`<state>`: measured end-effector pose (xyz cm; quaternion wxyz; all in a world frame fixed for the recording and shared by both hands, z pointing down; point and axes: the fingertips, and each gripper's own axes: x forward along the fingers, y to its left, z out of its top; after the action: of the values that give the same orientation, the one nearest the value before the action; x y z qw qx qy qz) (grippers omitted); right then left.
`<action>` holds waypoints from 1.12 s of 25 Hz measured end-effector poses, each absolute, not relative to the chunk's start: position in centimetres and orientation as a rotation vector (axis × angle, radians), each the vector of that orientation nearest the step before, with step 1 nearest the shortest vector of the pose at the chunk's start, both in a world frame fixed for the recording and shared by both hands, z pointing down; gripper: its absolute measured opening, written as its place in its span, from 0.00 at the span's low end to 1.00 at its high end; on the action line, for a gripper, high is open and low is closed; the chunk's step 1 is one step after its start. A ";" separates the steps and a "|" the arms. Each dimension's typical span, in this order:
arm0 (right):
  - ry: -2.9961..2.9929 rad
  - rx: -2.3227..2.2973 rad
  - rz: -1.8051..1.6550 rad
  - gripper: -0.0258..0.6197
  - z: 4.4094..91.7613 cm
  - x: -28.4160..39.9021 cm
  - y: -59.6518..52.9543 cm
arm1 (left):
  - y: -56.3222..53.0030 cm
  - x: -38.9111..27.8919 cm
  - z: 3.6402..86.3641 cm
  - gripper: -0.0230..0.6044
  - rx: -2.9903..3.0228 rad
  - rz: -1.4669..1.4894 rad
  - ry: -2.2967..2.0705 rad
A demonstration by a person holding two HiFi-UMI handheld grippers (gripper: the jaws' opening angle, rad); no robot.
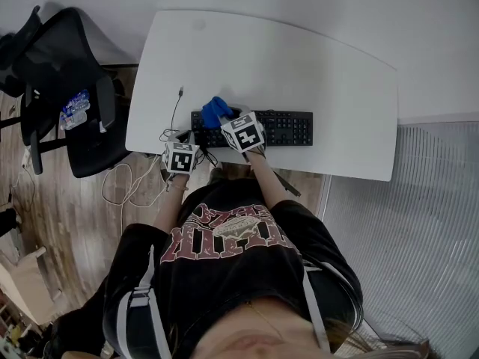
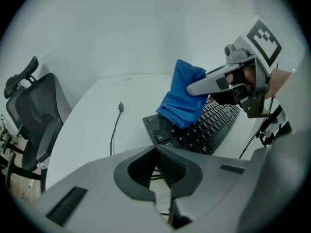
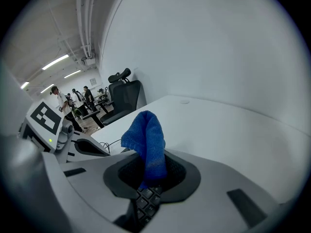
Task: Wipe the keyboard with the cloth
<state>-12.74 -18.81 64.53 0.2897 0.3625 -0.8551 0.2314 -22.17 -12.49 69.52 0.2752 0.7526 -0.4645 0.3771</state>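
Wiping is judged just begun: the cloth [image 1: 215,111] is clamped in the right gripper [image 3: 150,174] over the 9 o'clock end of the keyboard [image 1: 288,128]. The left gripper [image 2: 163,169] is closed, empty, at 7 o'clock. Next, the cloth must be pressed and drawn toward 3 o'clock.

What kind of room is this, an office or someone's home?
Probably an open-plan office or lab: a white desk with a black keyboard, a black office chair beside it, and strip lights over people beyond.
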 end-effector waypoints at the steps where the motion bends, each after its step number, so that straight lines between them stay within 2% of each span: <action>1: -2.279 0.968 0.617 0.14 64.7 -12.3 -18.8 | -12.5 -22.2 69.6 0.09 2.018 1.017 -1.251; 28: -2.170 1.076 0.662 0.14 66.4 0.4 -19.2 | -12.3 -22.1 70.1 0.09 1.893 1.051 -1.342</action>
<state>0.40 -19.15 66.44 0.3101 0.4074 -0.8216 0.2505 -22.11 -12.32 70.06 0.2928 0.7107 -0.5036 0.3944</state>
